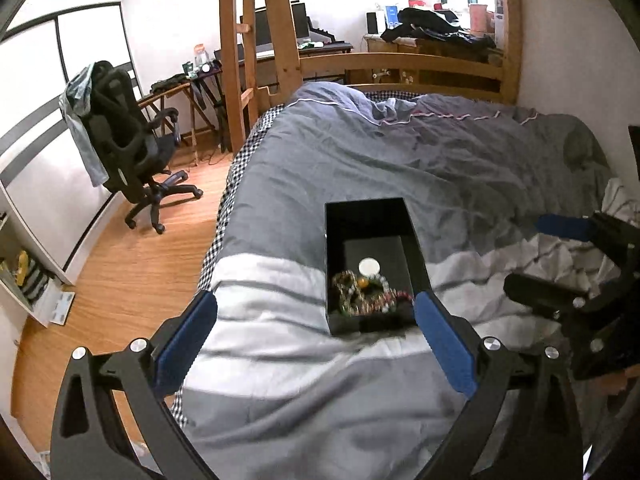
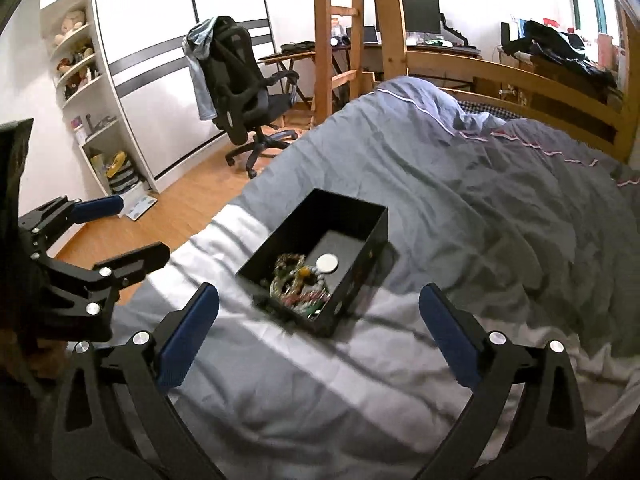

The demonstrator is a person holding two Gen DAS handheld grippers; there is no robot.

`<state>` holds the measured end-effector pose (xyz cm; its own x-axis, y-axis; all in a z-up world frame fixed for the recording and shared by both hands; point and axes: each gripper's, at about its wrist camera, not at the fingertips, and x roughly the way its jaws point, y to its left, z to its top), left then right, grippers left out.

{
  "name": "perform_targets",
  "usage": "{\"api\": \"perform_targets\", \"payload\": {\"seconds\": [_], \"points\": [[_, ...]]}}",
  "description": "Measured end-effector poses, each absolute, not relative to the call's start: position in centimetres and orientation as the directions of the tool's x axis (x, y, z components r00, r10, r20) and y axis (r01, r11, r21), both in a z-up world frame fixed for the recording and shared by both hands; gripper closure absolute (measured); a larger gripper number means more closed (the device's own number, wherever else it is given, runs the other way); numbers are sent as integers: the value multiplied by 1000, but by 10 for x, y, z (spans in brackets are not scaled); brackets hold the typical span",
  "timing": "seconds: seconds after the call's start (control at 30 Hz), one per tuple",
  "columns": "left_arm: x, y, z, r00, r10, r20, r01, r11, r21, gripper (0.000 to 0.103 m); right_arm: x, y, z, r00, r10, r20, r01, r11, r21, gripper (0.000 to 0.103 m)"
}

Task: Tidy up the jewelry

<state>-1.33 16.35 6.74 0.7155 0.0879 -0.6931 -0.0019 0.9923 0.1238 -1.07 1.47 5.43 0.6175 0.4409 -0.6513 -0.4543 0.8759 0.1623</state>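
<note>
Left gripper [image 1: 316, 312]: mine, jaws spread wide, nothing btwn the blue pads [image 1: 188, 344]; hangs above the bed, tilted down toward the box. Right pad's tip overlaps the box's near right corner in left wrist view; contact can't be told.

Right gripper [image 2: 319, 306]: mine too, jaws spread wide, empty, over the striped part of the duvet, just short of the box. Each gripper shows at the edge of the other's view, side by side, apart.

Black box [image 1: 370, 216]: open top, no lid, sits on the grey duvet [image 1: 440, 168] nr the bed's left edge, resting flat.

Jewelry [image 1: 370, 294]: tangled heap of beaded strands, green/red/amber, in the box's near end. Individual pcs too blurred to sort.

White round disc [image 1: 369, 267]: inside box, just behind the heap, touching it.

Surrounds: office chair [image 1: 128, 148] on wood floor, wooden bed frame [image 1: 400, 64] at far end.
</note>
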Motion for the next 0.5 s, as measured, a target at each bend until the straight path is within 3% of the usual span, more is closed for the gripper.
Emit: {"api": "perform_targets", "payload": {"seconds": [0.5], "points": [[-65, 161, 49, 755, 118, -645, -25, 988, 152, 6, -62, 10, 55, 628, 433, -646, -467, 875, 132, 4]]}}
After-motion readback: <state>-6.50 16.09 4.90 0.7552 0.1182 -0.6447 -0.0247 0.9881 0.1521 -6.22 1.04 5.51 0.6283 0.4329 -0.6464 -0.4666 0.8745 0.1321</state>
